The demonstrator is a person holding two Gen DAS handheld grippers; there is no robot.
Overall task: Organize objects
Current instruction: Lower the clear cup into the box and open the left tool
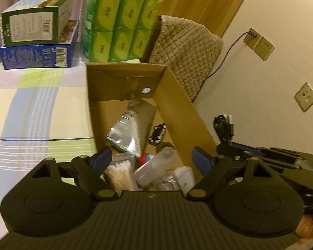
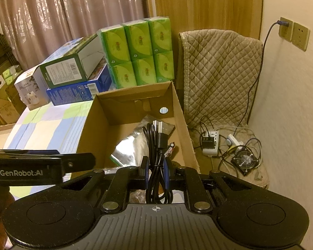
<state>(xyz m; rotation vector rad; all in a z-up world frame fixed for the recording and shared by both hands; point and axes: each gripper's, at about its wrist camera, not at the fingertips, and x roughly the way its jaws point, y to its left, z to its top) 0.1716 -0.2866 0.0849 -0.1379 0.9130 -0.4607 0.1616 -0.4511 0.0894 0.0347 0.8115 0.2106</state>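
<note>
Cardboard box (image 2: 178,112) on bed (image 1: 31,112), foil pouch (image 1: 131,125) inside; tissue packs (image 2: 138,54) behind, stacked cartons (image 2: 73,77) left.

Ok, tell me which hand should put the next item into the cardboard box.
Right. Its tool is already shut on the bundled black USB cable, poised over the cardboard box. The left tool is open, holding nothing.

Brown cardboard box (image 2: 135,95), green tissue packs (image 2: 139,54), silver foil pouch (image 1: 129,125), black cable (image 2: 156,145), pastel checked sheet (image 1: 31,104)
</note>
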